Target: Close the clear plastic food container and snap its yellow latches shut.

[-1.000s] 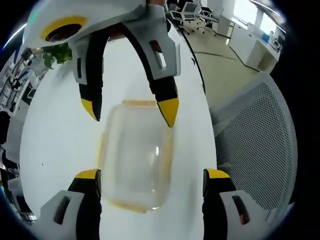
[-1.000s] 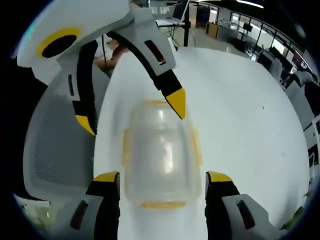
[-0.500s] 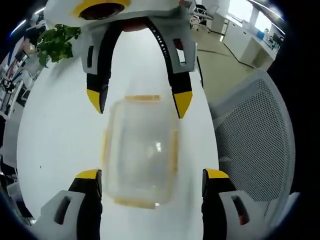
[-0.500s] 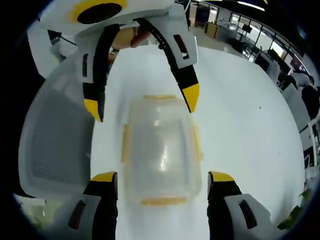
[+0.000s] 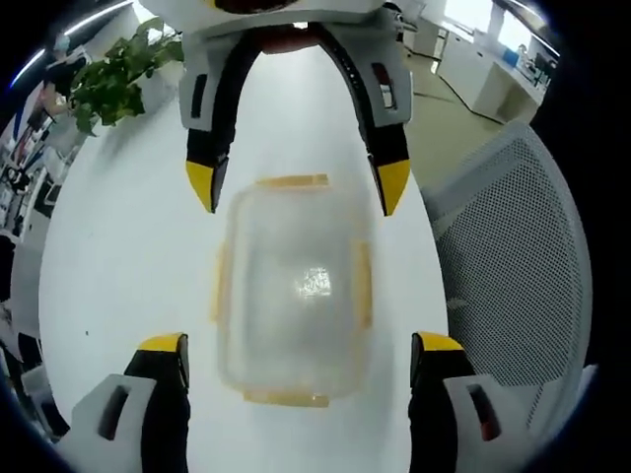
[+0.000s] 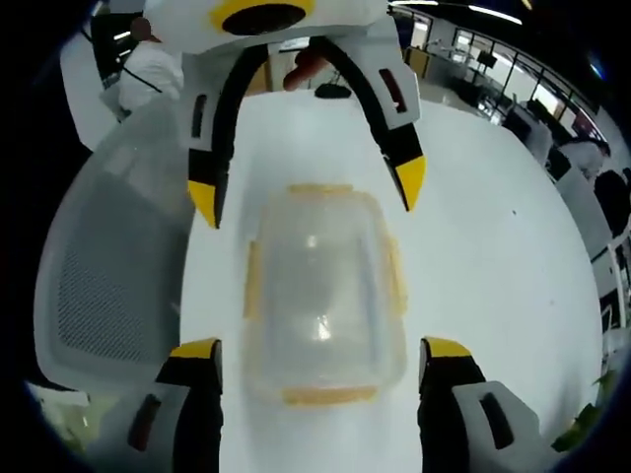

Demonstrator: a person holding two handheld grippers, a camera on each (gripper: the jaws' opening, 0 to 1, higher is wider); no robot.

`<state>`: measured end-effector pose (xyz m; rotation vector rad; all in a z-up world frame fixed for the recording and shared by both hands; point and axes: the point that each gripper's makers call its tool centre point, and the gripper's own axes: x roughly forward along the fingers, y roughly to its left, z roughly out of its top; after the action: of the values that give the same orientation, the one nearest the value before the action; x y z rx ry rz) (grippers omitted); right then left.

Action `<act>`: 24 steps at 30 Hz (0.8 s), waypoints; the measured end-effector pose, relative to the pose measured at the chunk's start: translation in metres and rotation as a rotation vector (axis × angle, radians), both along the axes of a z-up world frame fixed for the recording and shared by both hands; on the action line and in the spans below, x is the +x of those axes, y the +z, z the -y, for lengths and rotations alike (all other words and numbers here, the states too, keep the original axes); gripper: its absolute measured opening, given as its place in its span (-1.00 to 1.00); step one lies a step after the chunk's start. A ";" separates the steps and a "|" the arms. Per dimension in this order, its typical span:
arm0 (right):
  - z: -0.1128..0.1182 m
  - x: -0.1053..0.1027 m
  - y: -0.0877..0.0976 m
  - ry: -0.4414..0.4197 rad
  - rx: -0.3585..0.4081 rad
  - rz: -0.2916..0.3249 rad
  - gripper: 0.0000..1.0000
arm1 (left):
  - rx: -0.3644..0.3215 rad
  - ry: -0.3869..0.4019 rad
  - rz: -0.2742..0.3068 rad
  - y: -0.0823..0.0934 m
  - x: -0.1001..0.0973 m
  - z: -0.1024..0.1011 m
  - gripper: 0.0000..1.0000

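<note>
Hovering over the clear container from opposite ends, both tools are spread wide and gripping nothing. The left tool and right tool each straddle it on the white bench. The lid looks seated already, so I'd say it's latch time. The yellow latches sit along all four edges; whether any are snapped, can't tell. Next move probably needs pressing one down firmly.

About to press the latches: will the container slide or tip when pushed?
The container looks empty, so likely light. It sits on a smooth white table, so it may slide. Low and flat, so tipping seems unlikely.
</note>
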<state>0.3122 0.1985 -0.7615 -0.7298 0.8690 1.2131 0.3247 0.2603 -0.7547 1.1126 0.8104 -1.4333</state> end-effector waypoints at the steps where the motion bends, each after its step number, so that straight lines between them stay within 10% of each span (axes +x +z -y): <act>1: 0.000 0.000 0.000 -0.002 -0.001 0.000 0.72 | 0.000 0.000 0.001 -0.001 0.000 0.000 0.96; 24: -0.002 0.002 -0.018 0.027 -0.059 0.003 0.67 | 0.061 -0.026 -0.016 -0.030 -0.006 -0.015 0.88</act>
<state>0.3139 0.2010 -0.7796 -0.7927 0.8977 1.2146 0.3192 0.2751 -0.7843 1.1628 0.8582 -1.4486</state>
